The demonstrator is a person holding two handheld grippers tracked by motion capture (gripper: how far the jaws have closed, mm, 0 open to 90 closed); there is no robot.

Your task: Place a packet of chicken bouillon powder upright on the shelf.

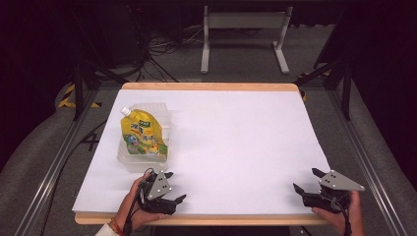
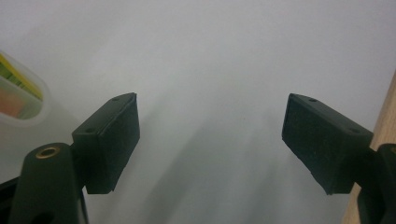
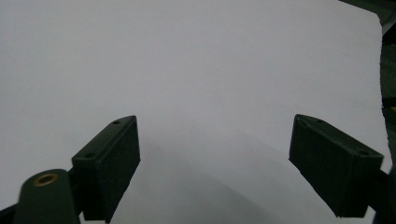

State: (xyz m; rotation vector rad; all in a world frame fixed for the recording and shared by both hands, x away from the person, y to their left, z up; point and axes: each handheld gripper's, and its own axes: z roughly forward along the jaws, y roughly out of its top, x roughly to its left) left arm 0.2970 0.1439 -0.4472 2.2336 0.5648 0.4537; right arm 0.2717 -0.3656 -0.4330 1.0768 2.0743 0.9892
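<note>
A yellow spouted pouch (image 1: pixel 141 136) lies in a clear plastic container (image 1: pixel 129 163) on the left side of the white table (image 1: pixel 231 137). My left gripper (image 1: pixel 176 187) rests near the front edge, just in front of that container, open with nothing between its jaws. In the left gripper view the jaws stand wide apart over bare white surface, with the container's corner (image 2: pixel 23 100) at the far left. My right gripper (image 1: pixel 307 181) sits at the front right corner, open and empty. The right gripper (image 3: pixel 215 163) looks across bare white tabletop.
The table's wooden edge (image 1: pixel 206 220) runs along the front and shows at the right of the left gripper view (image 2: pixel 380 130). Beyond the table stand a grey metal frame (image 1: pixel 243 29), cables (image 1: pixel 162 46) on the floor and dark tripod legs (image 1: pixel 339 69).
</note>
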